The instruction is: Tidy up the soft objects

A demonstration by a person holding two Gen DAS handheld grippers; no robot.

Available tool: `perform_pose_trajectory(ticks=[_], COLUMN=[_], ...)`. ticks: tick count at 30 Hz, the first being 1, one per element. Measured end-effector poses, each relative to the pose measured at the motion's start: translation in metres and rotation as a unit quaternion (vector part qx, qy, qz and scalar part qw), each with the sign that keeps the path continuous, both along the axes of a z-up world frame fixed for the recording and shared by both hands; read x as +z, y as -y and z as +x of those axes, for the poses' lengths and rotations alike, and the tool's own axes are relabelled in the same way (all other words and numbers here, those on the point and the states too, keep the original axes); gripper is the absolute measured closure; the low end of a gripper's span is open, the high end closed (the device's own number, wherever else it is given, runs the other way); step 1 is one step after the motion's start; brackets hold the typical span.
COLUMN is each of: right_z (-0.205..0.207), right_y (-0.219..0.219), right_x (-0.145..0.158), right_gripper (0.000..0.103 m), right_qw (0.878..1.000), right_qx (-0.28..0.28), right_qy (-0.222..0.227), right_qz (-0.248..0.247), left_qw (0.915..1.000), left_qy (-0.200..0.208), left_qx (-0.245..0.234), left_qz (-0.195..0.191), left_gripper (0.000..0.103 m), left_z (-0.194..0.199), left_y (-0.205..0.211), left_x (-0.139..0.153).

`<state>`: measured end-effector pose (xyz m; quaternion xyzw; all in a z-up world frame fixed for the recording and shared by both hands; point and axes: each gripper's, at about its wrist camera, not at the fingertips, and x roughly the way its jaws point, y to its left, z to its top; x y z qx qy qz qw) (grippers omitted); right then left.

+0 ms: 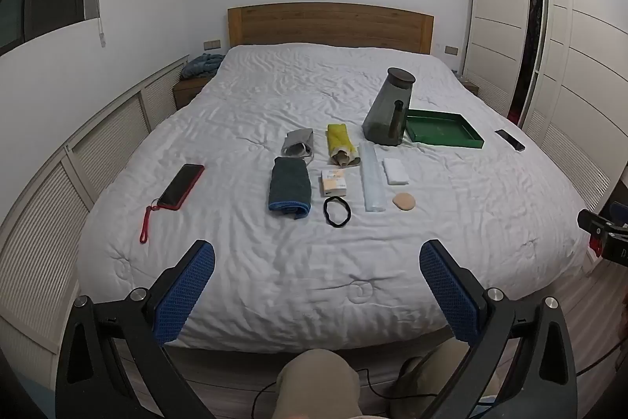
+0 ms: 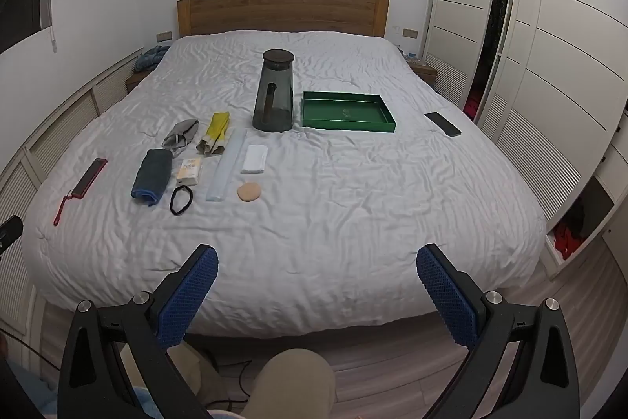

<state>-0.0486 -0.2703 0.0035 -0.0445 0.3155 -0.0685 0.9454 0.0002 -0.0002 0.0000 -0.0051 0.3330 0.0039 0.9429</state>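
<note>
Here both grippers, left point(image 1: 317, 264) and right point(image 2: 317, 268), stand spread wide and empty at the bottom of their frames. The towel point(image 1: 289, 189), pouch point(image 1: 298, 143), hairband point(image 1: 336, 210) and sponge point(image 1: 403, 201) lie mid-frame on the bed point(image 1: 274, 281), tray point(image 1: 443, 132) upper right.

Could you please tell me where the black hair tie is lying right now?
The black hair tie lies on the white bed, nearest the camera in the cluster, between the folded blue-edged towel and the long clear strip.

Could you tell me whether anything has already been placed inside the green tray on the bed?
No, the green tray shows only its bare green floor, and the soft items lie outside it on the bed.
</note>
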Motion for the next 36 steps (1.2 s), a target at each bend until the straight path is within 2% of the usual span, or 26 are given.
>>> perform_pose_trajectory(ticks=[36], right_z=[-0.0002], right_y=[-0.0003], right_x=[0.0006], right_gripper=[0.0], right_qw=[1.0], right_qx=[0.0], right_qy=[0.001], right_qz=[0.001], left_qw=[1.0], left_qy=[-0.003], left_qx=[0.004], left_qz=[0.005], left_gripper=[0.001], left_z=[-0.0018], left_y=[0.001], left_x=[-0.0022])
